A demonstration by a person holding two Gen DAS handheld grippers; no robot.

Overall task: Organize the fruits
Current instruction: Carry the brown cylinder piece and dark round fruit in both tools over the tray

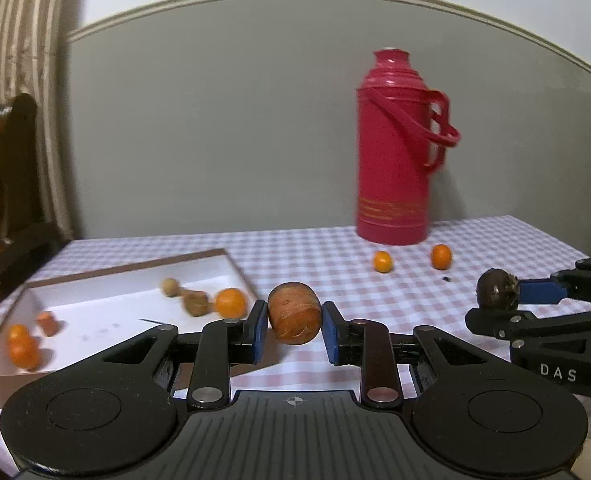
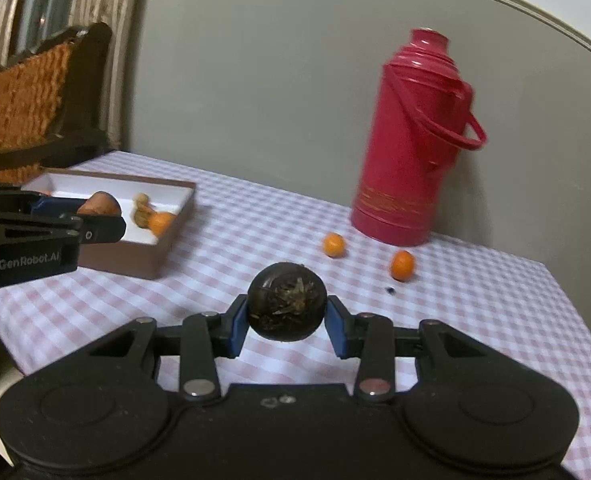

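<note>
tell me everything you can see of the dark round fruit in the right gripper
The dark round fruit is blackish-brown and ball-shaped, with a rough patch of dry, straw-like fibres facing the camera. The right gripper clamps it between blue pads at its sides, holding it above the checked tablecloth, touching nothing else.

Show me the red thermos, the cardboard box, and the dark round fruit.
red thermos (image 1: 391, 152): left wrist view, middle of its body.
cardboard box (image 1: 107, 272): left wrist view, its far rim.
dark round fruit (image 2: 287, 307): right wrist view, its front face.
</note>
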